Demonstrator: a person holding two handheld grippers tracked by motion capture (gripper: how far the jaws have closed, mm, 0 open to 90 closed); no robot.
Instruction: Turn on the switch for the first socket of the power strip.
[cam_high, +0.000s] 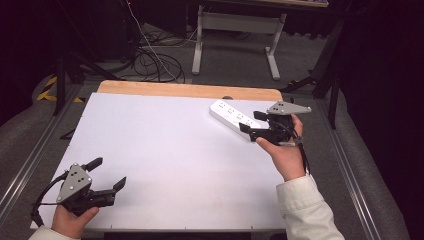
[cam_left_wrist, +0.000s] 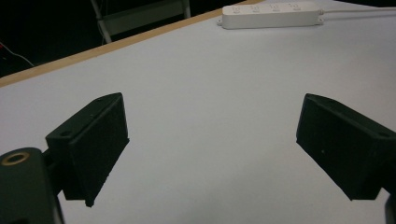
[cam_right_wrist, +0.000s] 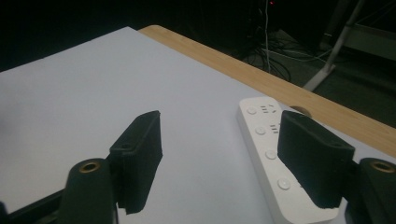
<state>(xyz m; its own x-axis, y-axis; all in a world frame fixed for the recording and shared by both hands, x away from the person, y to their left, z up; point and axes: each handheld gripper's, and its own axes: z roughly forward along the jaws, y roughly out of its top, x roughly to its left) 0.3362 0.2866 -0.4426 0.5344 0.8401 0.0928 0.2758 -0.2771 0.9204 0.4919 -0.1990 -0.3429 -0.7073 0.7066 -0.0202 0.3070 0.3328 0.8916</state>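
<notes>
From the high view, your right gripper (cam_high: 253, 121) is at the far right part of the tabletop (cam_high: 165, 150), right by the near end of the white power strip (cam_high: 231, 115). Its jaws are apart and nothing is between them. The power strip lies flat on the white tabletop, slanted, close to the wooden strip (cam_high: 190, 90) at the far edge. Your right hand (cam_high: 283, 156) holds the gripper from below, with a pale sleeve (cam_high: 305, 207) behind it. Your left gripper (cam_high: 107, 173) is well apart from all this, down at the near left corner of the tabletop. Its jaws are wide apart too, and they hold nothing. Your left hand (cam_high: 72, 220) is wrapped around it at the bottom of the picture. From the left gripper view, the two black jaws stand far apart with bare white tabletop (cam_left_wrist: 210, 116) between them. The power strip (cam_left_wrist: 271, 15) is far off at the top, lying along the far side, and a thin white cord (cam_left_wrist: 359, 9) runs from its right end. From the right gripper view, the jaws are apart with white tabletop (cam_right_wrist: 70, 102) showing in the gap. The power strip (cam_right_wrist: 268, 154) lies just under the jaw on the right side, and that jaw covers part of it. You can see round buttons and small slots on its top. The wooden strip (cam_right_wrist: 233, 60) runs behind it.
</notes>
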